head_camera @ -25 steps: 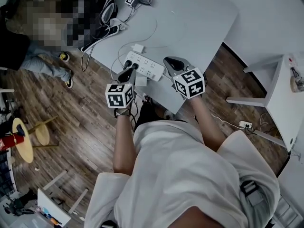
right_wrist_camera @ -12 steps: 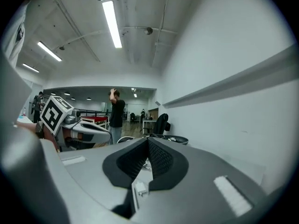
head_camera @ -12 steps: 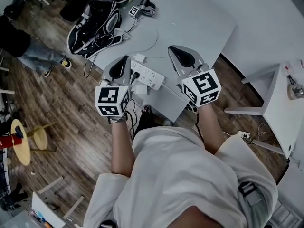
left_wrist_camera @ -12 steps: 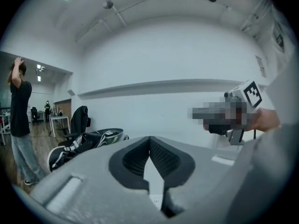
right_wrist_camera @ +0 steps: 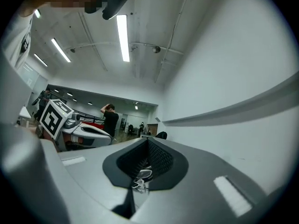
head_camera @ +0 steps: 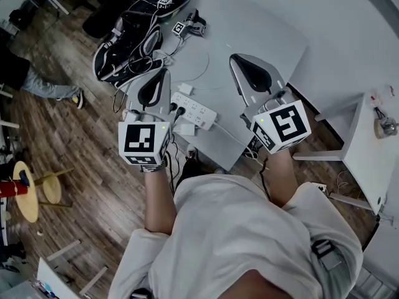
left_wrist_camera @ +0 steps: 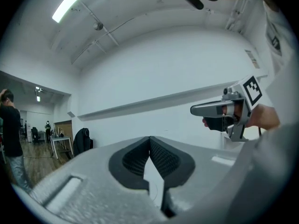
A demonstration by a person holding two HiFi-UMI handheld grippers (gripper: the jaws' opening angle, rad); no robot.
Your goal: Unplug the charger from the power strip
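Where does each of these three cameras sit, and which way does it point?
Head view: on the person's head, looking steeply down at the table and power strip; torso, forearms, left claw and right claw show.
Left gripper view: on the left claw, looking level along its shut jaws at a white wall; right claw at right.
Right gripper view: on the right claw, looking level into the room; left claw at left.
Shared: each gripper view catches the other claw.
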